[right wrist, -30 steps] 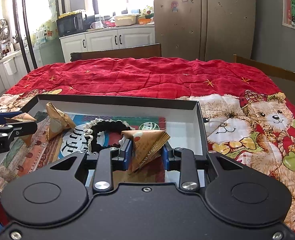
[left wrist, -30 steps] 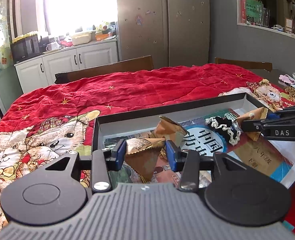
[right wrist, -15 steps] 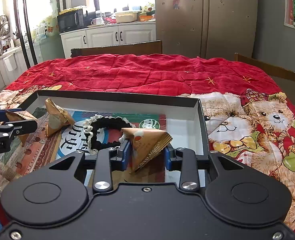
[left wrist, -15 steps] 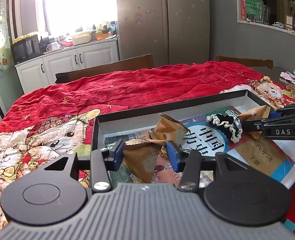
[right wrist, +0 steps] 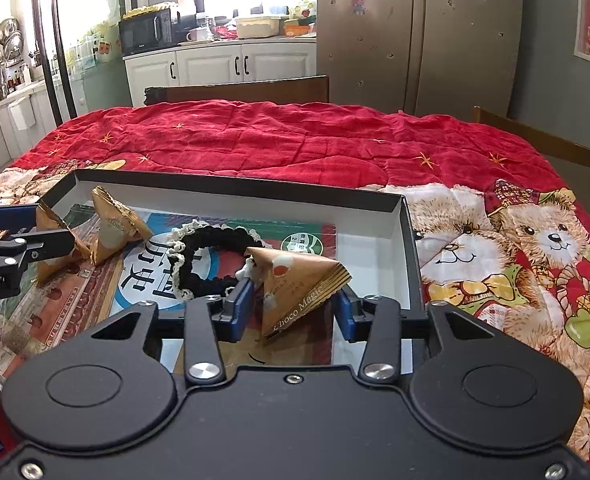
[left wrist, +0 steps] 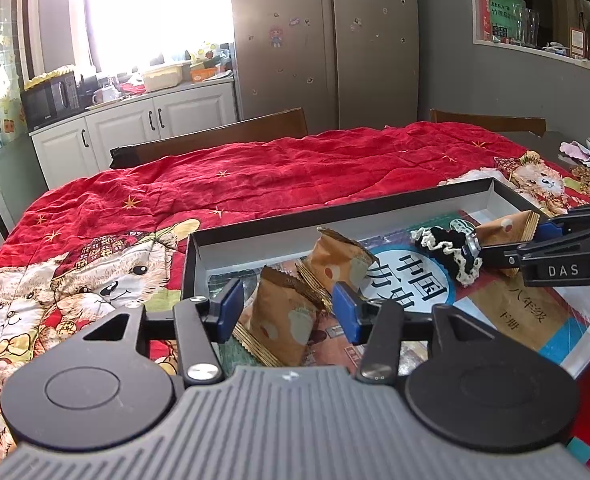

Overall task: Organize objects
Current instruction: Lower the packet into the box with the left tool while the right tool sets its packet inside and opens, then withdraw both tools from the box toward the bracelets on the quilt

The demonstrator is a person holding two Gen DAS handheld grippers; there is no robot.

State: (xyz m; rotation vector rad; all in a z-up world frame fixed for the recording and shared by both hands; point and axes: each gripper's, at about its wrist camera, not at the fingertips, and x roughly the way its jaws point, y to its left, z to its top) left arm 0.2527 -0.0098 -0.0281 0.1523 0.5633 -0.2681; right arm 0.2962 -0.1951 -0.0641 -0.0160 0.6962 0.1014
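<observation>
We see both grippers' jaws opening: left gripper (left wrist: 285, 310) around one snack packet (left wrist: 283, 320), right gripper (right wrist: 293, 310) around another packet (right wrist: 299, 284), lower centre of the box (right wrist: 235, 184).

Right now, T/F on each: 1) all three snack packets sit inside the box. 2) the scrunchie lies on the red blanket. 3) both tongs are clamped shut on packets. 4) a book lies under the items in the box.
1) True: three snack packets are inside the box.
2) False: the scrunchie lies in the box, on the book.
3) False: left tongs and right tongs are opening; a packet sits between each pair, pads off it.
4) True.
</observation>
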